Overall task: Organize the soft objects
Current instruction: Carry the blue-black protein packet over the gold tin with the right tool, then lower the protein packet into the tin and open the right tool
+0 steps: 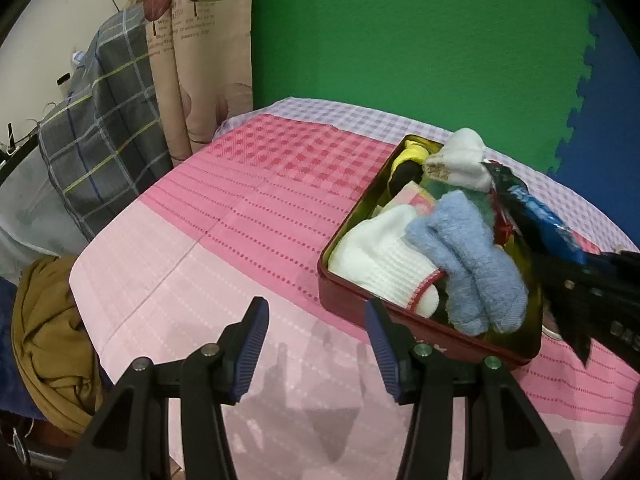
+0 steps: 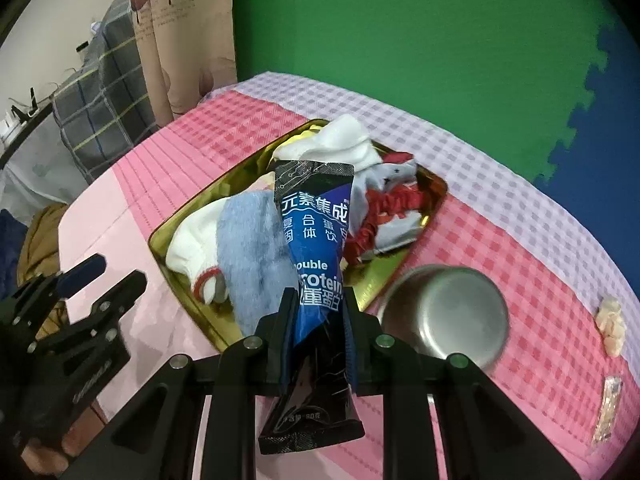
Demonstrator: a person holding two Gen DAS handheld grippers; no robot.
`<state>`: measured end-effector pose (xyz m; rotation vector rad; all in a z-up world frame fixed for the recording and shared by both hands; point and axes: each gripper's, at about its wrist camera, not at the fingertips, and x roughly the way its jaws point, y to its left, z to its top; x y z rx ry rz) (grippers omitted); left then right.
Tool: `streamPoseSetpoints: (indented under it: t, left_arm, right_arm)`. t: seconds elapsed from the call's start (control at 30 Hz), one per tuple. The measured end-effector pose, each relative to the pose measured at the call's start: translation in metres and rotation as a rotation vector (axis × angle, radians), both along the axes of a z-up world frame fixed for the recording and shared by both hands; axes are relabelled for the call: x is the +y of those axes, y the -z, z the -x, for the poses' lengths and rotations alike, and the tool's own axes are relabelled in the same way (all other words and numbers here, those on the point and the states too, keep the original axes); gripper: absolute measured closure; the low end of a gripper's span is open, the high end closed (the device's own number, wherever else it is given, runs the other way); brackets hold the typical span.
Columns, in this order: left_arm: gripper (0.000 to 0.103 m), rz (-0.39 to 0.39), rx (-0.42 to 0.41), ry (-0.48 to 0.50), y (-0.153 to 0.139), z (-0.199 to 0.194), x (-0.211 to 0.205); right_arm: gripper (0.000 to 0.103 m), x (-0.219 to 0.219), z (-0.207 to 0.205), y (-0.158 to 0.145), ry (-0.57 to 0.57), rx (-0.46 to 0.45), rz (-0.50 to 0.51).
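A table is covered by a pink checked cloth [image 1: 240, 208], and a green and blue foam mat [image 2: 440, 40] is seen behind it. On the cloth a shallow tin tray [image 1: 400, 320], red outside and gold inside, is set toward the right. The tray is filled with soft items: a white knitted glove [image 1: 380, 256] with a red-trimmed cuff lies at the near left, a light blue fluffy sock [image 1: 468, 264] is laid just beside and partly over it, a white sock [image 1: 464, 156] is piled at the far end, and a red frilled cloth [image 2: 384, 212] is seen on the right side. An upturned steel bowl [image 2: 452, 312] is placed on the cloth just beside the tray's near right edge. A blue and black protein sachet [image 2: 316, 256] is held above the tray, clamped between the closed-in jaws of the right gripper [image 2: 316, 308]. The left gripper [image 1: 316, 344] is held over bare cloth near the tray's left corner, its jaws spread apart with nothing between them. A small pale scrap [image 2: 610, 324] is seen at the cloth's right.
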<state>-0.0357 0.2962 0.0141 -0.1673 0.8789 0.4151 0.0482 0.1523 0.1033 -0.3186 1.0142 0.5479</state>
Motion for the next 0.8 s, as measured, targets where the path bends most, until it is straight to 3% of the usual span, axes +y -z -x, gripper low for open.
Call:
streamPoseSetpoints:
  t: [0.57,0.8]
  left_arm:
    - [0.052,0.008,0.008,-0.004,0.005,-0.003,0.005]
    - [0.052,0.009,0.012,-0.002,0.007,-0.004,0.007]
  right_arm:
    - [0.084,0.033,-0.045,0.02,0.044,-0.021,0.033]
    - [0.081,0.035,-0.039,0.02,0.022,-0.03,0.035]
